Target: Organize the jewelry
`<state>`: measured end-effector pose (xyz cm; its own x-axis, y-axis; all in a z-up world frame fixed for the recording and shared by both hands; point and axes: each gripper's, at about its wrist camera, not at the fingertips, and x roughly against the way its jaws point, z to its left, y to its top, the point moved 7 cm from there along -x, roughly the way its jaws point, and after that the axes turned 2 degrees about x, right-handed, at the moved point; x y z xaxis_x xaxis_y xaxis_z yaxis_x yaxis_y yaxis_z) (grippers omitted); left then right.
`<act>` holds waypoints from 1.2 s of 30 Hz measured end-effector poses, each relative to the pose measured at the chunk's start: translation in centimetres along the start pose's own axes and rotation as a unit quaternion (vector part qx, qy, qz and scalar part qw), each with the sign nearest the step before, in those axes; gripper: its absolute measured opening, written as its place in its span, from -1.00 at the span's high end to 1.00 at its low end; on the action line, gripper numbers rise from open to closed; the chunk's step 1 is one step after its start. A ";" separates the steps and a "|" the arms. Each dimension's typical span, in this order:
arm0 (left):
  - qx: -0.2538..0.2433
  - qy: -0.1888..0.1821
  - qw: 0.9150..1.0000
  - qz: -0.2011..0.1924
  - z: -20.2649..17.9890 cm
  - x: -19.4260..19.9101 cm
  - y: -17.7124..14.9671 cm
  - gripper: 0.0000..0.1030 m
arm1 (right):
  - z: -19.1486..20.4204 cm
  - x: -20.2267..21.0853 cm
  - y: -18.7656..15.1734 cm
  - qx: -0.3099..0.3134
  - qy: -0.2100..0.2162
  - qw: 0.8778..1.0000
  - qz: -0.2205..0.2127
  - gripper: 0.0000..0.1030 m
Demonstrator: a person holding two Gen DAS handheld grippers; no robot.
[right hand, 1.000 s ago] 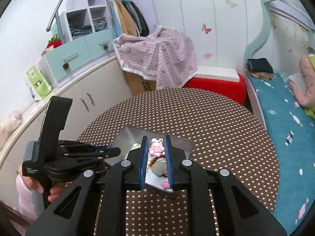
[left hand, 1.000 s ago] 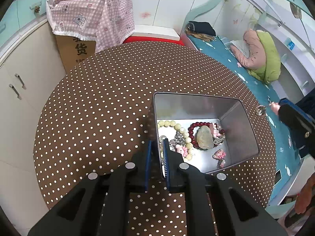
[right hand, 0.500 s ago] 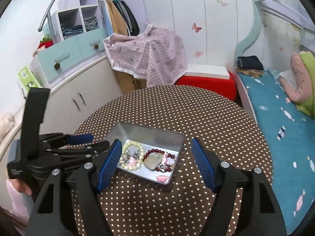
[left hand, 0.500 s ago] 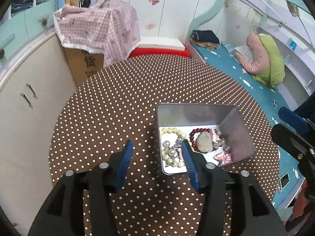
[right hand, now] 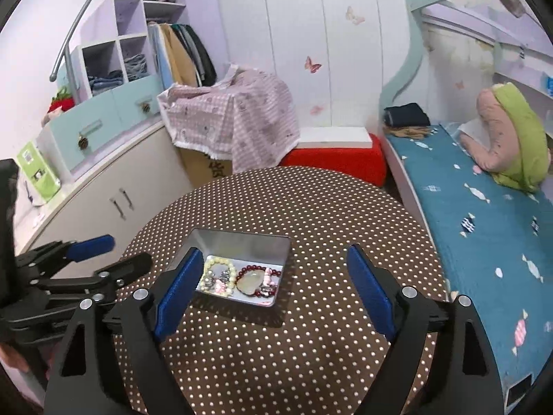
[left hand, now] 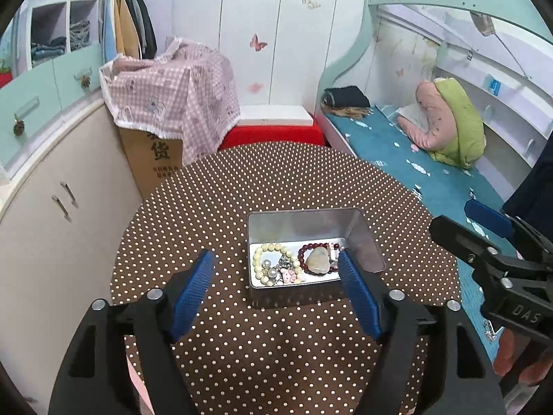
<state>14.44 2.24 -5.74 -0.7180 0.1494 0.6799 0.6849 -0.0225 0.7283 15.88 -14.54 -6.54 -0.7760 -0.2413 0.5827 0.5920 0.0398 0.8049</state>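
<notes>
Left gripper (left hand: 276, 288) spread wide, grasping nothing; right gripper (right hand: 274, 288) spread wide too, also bare; metal tin (left hand: 363, 238) low in the middle of the frame on the dotted table (left hand: 276, 186); inside, cream bead bracelet (left hand: 257, 263) at left, dark red bracelet (left hand: 306, 249) and pale stone (left hand: 318, 261) at right.

Both grippers, left (left hand: 276, 287) & right (right hand: 274, 287), opened & backed off tin (left hand: 257, 288).
</notes>
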 end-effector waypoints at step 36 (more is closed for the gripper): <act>-0.009 0.002 1.000 -0.008 -1.8 2.7 -0.5 -0.45 | -0.1 1.7 -1.0 -0.007 0.000 1.000 0.002 -0.62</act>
<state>11.96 0.83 -4.10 -0.7298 0.1459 0.6679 0.6705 -0.0381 0.7410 13.97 -15.09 -6.38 -0.7742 -0.2410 0.5853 0.5977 0.0260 0.8013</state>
